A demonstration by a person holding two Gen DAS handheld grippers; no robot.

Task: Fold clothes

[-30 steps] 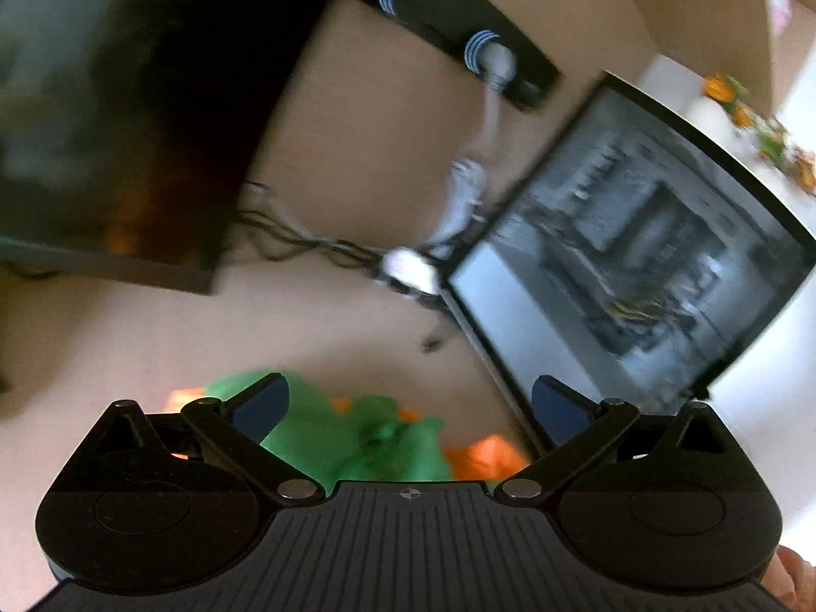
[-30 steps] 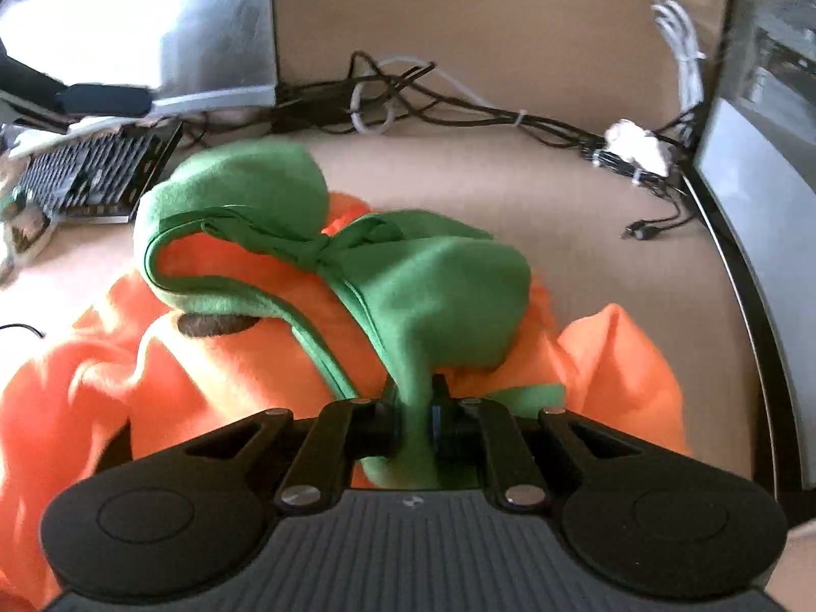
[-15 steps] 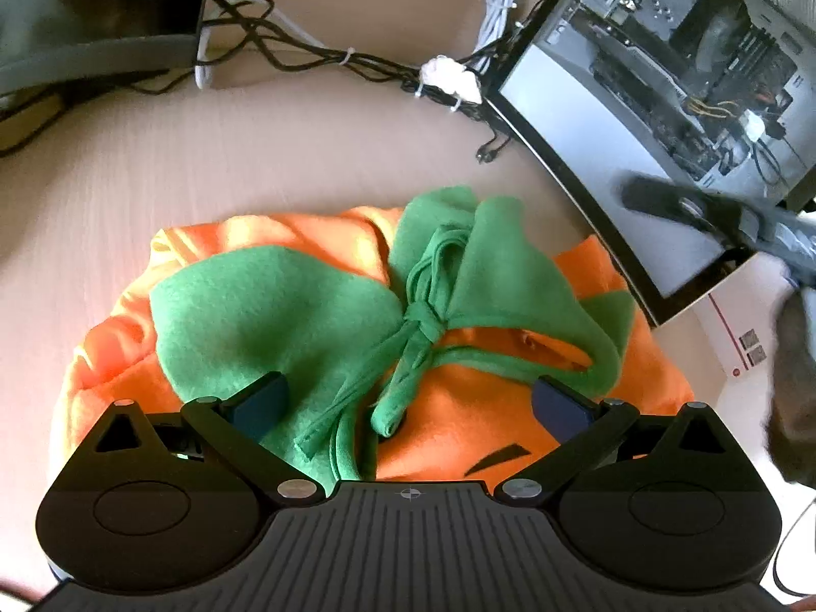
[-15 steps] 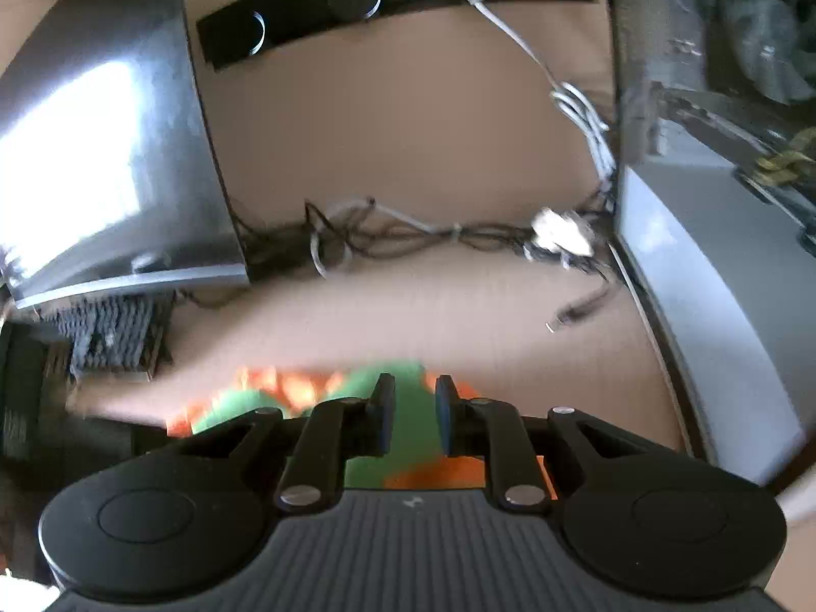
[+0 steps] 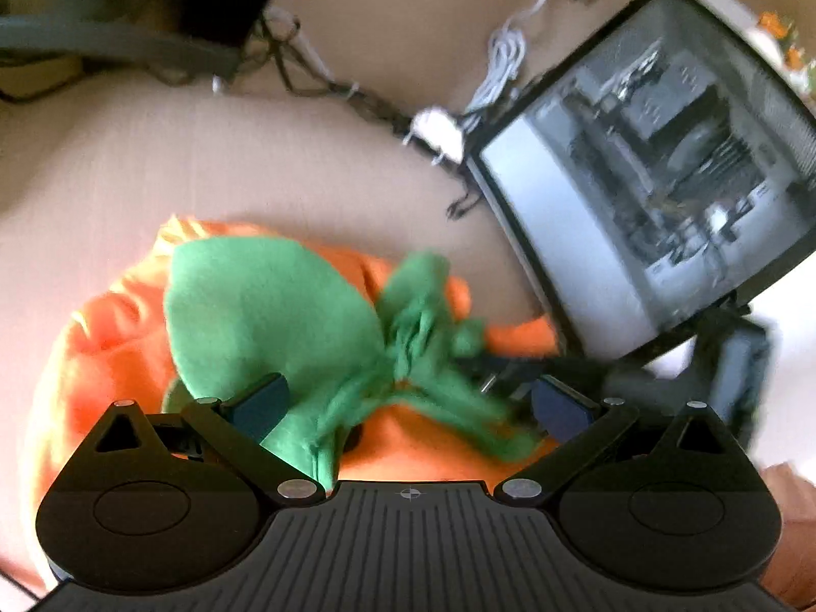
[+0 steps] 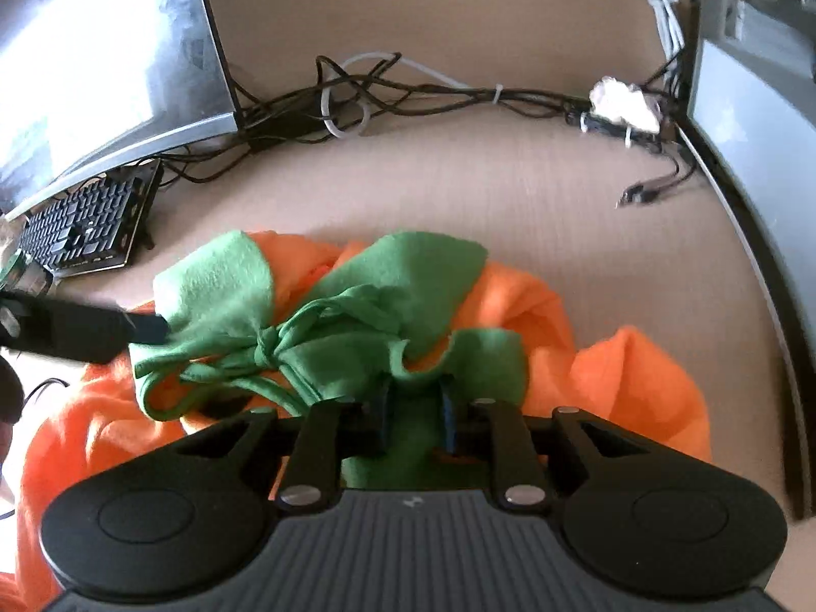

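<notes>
An orange fleece garment [image 6: 637,382] with a green collar and tied green strings [image 6: 326,326] lies crumpled on the beige table; it also shows in the left wrist view [image 5: 102,336]. My right gripper [image 6: 413,410] is nearly shut on a fold of the green collar [image 6: 423,280]. My left gripper [image 5: 408,400] is open, its pads either side of the green collar [image 5: 265,306], just above the cloth. One left gripper finger [image 6: 148,327] reaches the collar's left edge in the right wrist view. The right gripper [image 5: 510,372] shows blurred in the left wrist view.
A curved monitor [image 6: 102,61] and a keyboard [image 6: 86,224] stand at the back left. A tangle of cables [image 6: 387,97] runs along the back. A glass-sided computer case [image 5: 663,163] stands at the right, close to the garment.
My right gripper came back down from pointing at the wall and closed on the green collar. My left gripper moved lower and closer over the collar, still open.
</notes>
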